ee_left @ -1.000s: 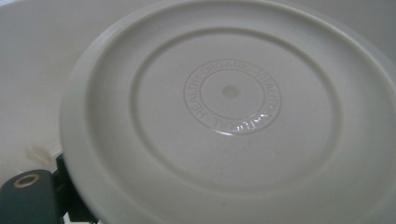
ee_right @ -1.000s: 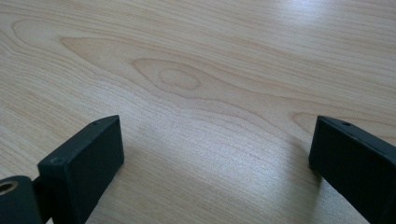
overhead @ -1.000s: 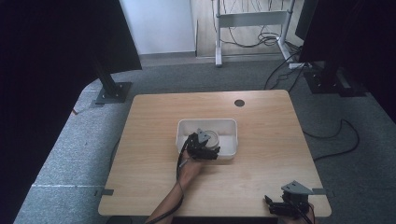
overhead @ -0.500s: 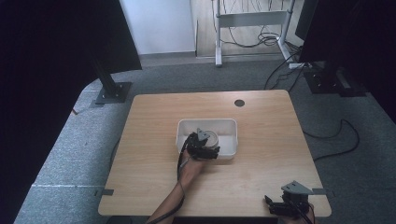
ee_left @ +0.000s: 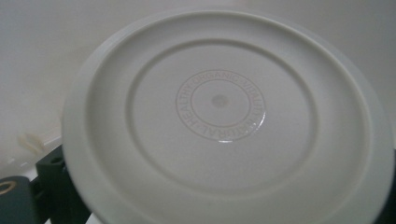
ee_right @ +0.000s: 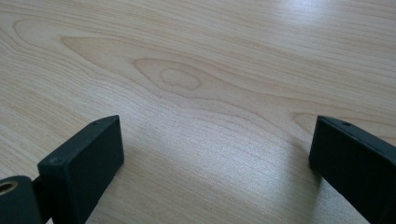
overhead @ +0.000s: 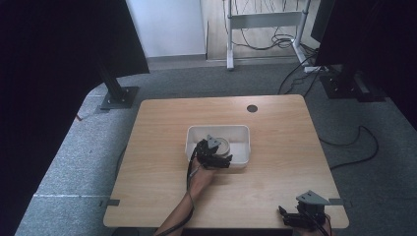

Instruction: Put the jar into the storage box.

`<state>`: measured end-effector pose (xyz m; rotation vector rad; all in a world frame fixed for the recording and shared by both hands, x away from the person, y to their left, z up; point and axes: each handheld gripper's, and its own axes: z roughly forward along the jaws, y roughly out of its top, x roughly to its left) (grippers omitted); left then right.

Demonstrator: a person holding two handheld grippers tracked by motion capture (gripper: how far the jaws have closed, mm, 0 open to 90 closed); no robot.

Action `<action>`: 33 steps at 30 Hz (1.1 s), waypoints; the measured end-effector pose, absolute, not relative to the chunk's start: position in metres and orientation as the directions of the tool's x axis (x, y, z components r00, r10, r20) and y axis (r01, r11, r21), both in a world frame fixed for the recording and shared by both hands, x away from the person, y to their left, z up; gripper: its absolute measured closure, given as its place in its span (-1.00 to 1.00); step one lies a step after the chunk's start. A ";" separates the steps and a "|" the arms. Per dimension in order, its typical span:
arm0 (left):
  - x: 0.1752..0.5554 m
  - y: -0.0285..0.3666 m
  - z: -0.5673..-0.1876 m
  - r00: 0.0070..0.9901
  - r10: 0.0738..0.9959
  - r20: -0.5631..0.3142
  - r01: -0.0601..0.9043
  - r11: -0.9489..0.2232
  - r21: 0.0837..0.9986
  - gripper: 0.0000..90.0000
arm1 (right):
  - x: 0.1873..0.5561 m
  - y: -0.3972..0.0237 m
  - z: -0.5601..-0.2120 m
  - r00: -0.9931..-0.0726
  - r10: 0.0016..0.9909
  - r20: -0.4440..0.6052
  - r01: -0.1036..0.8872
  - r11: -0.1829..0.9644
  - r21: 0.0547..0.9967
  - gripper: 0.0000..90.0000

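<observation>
The left gripper (overhead: 212, 156) reaches into the white bin (overhead: 242, 132) mid-worktop (overhead: 157, 147), a round white lid (ee_left: 224, 126) close before its jaws; their state is unclear. The right gripper (ee_right: 219, 158), jaws wide apart, sits over bare wood at the near right corner.

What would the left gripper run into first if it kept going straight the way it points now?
Most likely the round white lid: it sits directly ahead of the left gripper, very near and apparently already between its jaws, inside the white tray. Whether they grip it can't be told.
</observation>
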<state>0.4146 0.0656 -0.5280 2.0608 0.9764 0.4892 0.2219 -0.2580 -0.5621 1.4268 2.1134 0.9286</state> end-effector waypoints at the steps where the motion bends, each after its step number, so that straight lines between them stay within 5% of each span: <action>1: 0.414 0.066 -0.528 0.628 0.778 0.012 0.474 -0.395 0.787 -0.93 | 0.222 -0.258 -0.562 -0.382 0.924 0.020 0.640 0.249 0.727 -0.94; 33: 0.397 0.080 -0.510 0.653 0.756 0.043 0.430 -0.417 0.801 -0.91 | 0.222 -0.258 -0.562 -0.381 0.924 0.020 0.641 0.248 0.726 -0.94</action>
